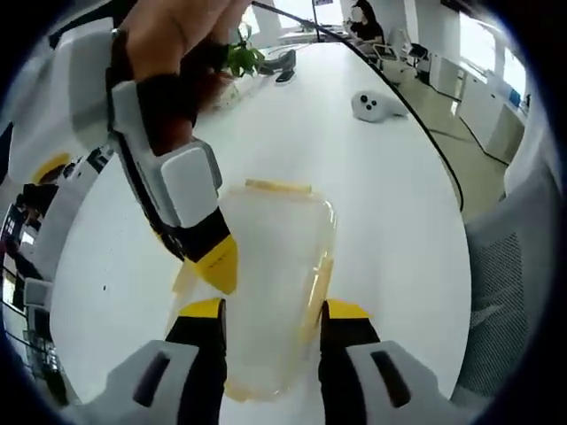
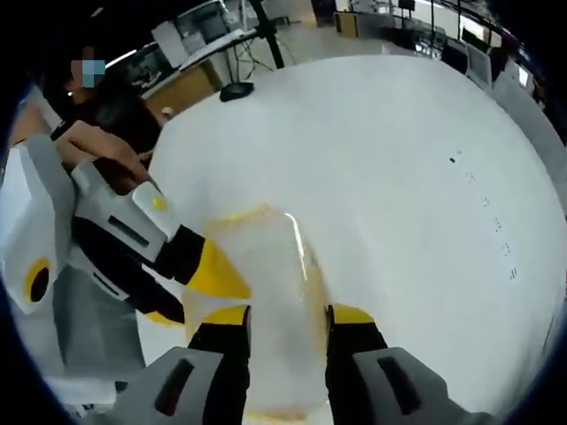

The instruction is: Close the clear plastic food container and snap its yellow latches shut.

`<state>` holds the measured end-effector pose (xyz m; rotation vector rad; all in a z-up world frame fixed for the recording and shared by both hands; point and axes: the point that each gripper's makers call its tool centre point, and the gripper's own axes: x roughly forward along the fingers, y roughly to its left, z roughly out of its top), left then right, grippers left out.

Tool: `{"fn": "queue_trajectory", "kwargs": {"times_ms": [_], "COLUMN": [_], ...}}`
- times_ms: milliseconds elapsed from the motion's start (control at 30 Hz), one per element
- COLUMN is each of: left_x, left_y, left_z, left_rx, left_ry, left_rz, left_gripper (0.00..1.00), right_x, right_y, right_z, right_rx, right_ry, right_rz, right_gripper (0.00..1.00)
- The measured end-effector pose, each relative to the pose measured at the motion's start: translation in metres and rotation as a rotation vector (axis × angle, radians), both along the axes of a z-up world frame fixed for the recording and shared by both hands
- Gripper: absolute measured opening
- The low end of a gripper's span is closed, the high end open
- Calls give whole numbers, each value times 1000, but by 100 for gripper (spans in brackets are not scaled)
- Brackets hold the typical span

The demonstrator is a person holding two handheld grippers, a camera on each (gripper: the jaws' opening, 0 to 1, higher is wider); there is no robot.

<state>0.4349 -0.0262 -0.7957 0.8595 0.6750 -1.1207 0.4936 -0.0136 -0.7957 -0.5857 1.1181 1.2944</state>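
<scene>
Clear plastic food container sat on the white table, lid on top, with yellow latches showing along its edges. The left gripper had its jaws spread wide, one on each side of the box's near end. From the other side, the right gripper was spread over it the same way, yellow tips straddling the box. A small white device lay further up the table, well apart.
</scene>
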Motion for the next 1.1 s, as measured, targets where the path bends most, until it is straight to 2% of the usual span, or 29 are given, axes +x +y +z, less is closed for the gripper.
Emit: {"fn": "queue_trajectory", "kwargs": {"times_ms": [100, 200, 1100], "left_x": [1, 1, -1], "left_y": [2, 4, 2], "left_z": [2, 3, 2], "left_rx": [0, 0, 1], "left_ry": [2, 4, -6], "left_rz": [4, 0, -28], "left_gripper": [39, 39, 41], "right_x": [1, -1, -1], "right_y": [0, -2, -3], "right_z": [-2, -2, -3], "right_rx": [-27, -19, 9], "right_ry": [22, 28, 19], "right_rz": [20, 11, 2], "right_gripper": [31, 31, 32]}}
